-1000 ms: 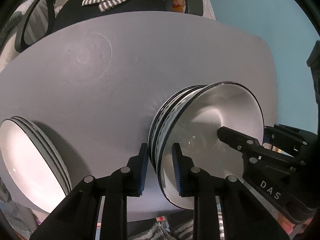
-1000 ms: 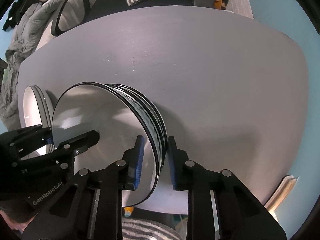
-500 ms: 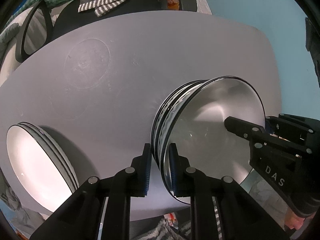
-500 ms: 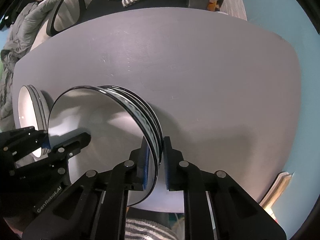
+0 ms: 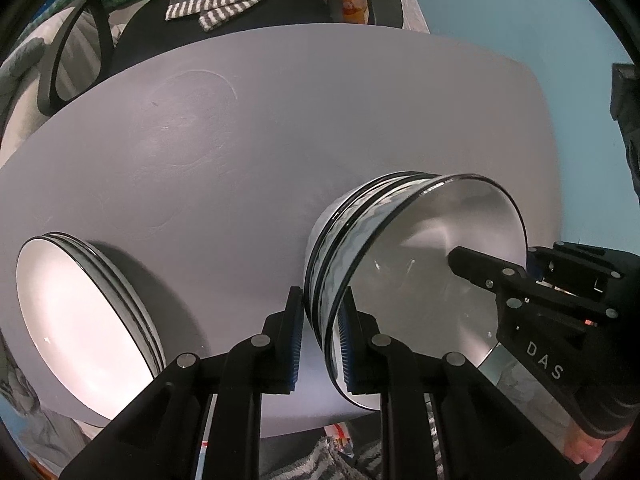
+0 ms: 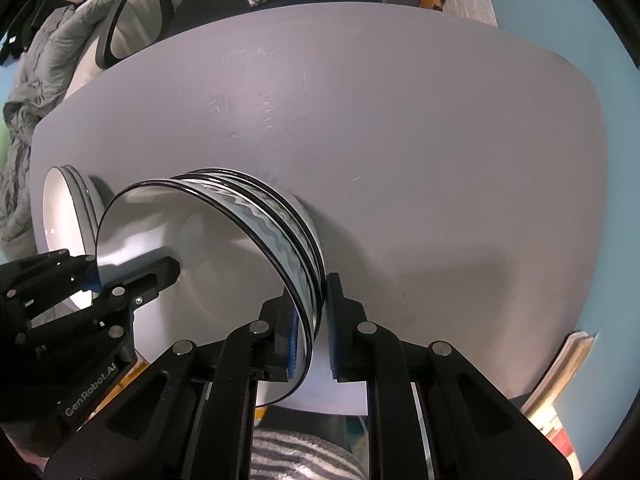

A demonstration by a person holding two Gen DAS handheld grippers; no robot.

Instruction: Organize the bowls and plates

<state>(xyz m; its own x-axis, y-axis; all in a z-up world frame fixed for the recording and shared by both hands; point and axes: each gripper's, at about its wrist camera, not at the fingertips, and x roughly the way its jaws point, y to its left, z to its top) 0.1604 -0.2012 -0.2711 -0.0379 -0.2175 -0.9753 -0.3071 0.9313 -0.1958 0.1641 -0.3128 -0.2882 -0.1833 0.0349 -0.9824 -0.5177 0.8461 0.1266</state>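
The rim of the stack of bowls (image 5: pixel 400 280) is clamped between the blue pads of the left gripper (image 5: pixel 319 340), whose jaws have just been closing. The opposite rim is pinched by the right gripper (image 6: pixel 312 340), likewise just closed onto it. The stacked plates (image 5: pixel 80 320) lie left of the left jaws, apart, on the grey table (image 5: pixel 280 120).
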